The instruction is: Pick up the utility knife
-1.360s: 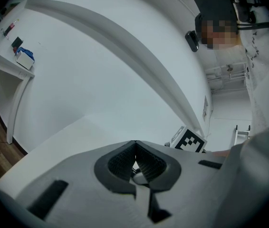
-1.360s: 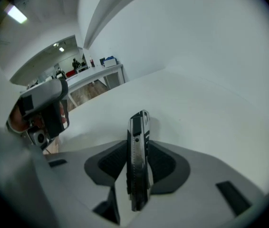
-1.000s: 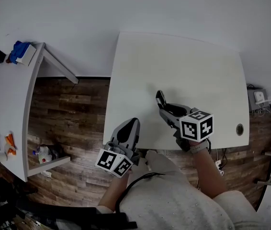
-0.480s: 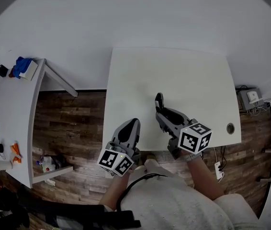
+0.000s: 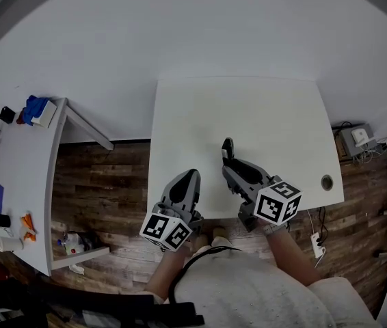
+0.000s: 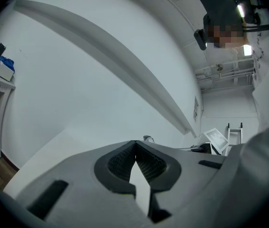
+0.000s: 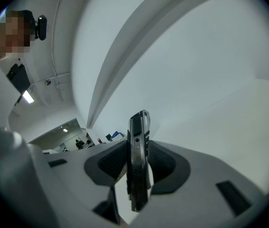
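The knife [image 7: 138, 127] stands on edge, pinched in the right claw [image 7: 137, 167] over the white table [image 5: 248, 108] (its back end hides between the pads), while the left claw [image 6: 135, 146] is closed at its tips on nothing.

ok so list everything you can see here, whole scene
table: one, white, centre, round hole near its right edge
utility knife: one, dark, gripped on edge, above the table
side desk: one, white, far left, blue item and orange items on it
floor: dark wood, around both
left gripper: grey, shut, empty, at the table's near edge
right gripper: grey, shut on the utility knife
person: light top, bottom of head view
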A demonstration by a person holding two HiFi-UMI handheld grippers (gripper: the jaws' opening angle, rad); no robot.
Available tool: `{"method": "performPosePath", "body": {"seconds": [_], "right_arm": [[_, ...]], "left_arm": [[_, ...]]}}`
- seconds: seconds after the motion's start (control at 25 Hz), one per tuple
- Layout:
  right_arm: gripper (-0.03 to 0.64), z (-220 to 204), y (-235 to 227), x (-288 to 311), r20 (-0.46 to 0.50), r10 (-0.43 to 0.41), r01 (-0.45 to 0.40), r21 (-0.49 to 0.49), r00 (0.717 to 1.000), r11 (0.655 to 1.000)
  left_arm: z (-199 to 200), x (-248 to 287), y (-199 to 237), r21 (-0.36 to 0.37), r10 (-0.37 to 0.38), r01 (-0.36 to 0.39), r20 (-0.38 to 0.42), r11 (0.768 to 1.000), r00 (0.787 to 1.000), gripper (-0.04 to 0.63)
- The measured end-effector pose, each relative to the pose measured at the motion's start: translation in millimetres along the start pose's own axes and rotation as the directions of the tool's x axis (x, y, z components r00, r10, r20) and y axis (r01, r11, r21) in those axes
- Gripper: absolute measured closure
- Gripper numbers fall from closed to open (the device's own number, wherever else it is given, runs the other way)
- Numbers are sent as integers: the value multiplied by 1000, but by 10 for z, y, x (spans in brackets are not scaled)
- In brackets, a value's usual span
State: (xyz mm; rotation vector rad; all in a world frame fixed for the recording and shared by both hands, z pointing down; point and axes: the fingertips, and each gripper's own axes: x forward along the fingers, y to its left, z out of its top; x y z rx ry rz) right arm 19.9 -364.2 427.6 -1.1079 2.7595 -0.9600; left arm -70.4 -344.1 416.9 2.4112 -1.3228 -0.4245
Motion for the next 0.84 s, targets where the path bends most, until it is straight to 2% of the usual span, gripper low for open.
{"method": "performPosePath", "body": {"seconds": [0.44,0.84], "right_arm": [[482,183,187,-74,72,56,-56,-4,996,998],[482,300,242,-38,107,69,-71,17,992,997]], "left_arm": [[47,60,-79,24,-31,31,14,999,999,589],[97,43,-29,29,-23,22,21,999,1000,589]]}}
